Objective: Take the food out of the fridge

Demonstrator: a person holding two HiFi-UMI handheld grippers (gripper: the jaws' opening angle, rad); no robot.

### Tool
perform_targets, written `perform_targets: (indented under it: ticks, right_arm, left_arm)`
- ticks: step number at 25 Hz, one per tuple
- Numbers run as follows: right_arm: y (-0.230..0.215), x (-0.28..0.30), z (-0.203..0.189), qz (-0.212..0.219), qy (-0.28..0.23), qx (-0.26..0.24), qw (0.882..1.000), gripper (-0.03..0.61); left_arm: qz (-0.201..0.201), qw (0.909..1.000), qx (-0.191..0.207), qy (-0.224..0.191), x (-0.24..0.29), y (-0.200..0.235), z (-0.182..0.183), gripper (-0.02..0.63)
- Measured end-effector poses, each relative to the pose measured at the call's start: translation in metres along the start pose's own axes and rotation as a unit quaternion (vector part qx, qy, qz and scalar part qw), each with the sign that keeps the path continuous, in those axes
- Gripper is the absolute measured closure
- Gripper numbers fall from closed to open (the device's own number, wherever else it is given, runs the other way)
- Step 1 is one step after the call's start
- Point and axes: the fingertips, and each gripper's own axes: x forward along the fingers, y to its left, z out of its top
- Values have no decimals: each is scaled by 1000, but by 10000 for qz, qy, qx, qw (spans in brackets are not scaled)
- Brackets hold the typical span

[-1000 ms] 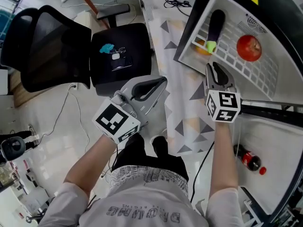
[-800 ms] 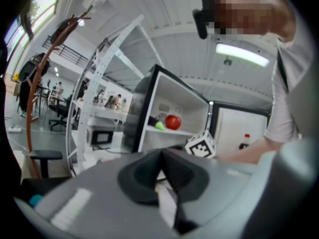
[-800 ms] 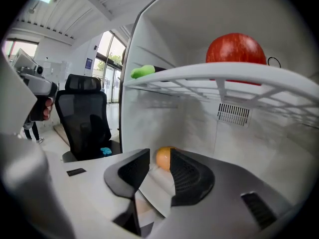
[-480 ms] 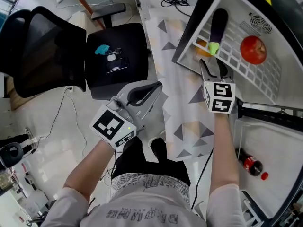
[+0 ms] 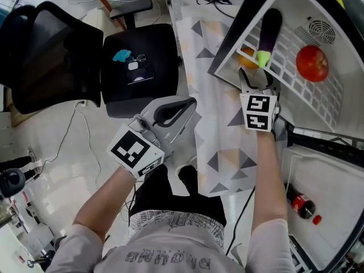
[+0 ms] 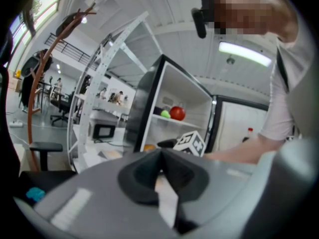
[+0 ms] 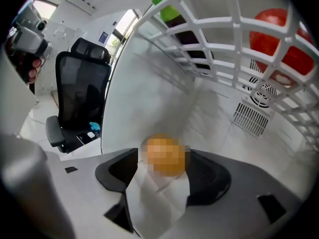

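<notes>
— Where is the orange fruit?

— Inside the fridge, on the white level under the wire shelf, close to the front edge. The right gripper view shows it straight between the two jaws of the right tool.

— Pinched?

— No. Those jaws have just been opening and stand spread wide, one dark pad on each side of the fruit, and neither is seen pressing on it.

— What lies on the shelf above?

— A dark aubergine, its green stalk end toward the tool and just beside the orange fruit. A round red fruit sits further in, apart from the aubergine.

— And the left tool?

— Pressed together with nothing in it, held in front of the person's body, well apart from the fridge.

— Anything else around?

— A cola bottle lies on a white surface lower down, to the right of the right forearm. A black office chair stands off to the left.
</notes>
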Motion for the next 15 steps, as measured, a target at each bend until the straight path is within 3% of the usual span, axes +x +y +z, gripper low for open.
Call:
perform_targets:
  ticks: [9, 15]
  right_arm:
    - [-2, 19, 1, -293, 69, -811, 9963, 298]
    - [-10, 32, -10, -421, 302, -973, 9939, 298]
  left_arm:
    - [93, 9999, -111, 26, 5, 6, -14, 607]
    - [104, 9999, -132, 17, 10, 8, -15, 607]
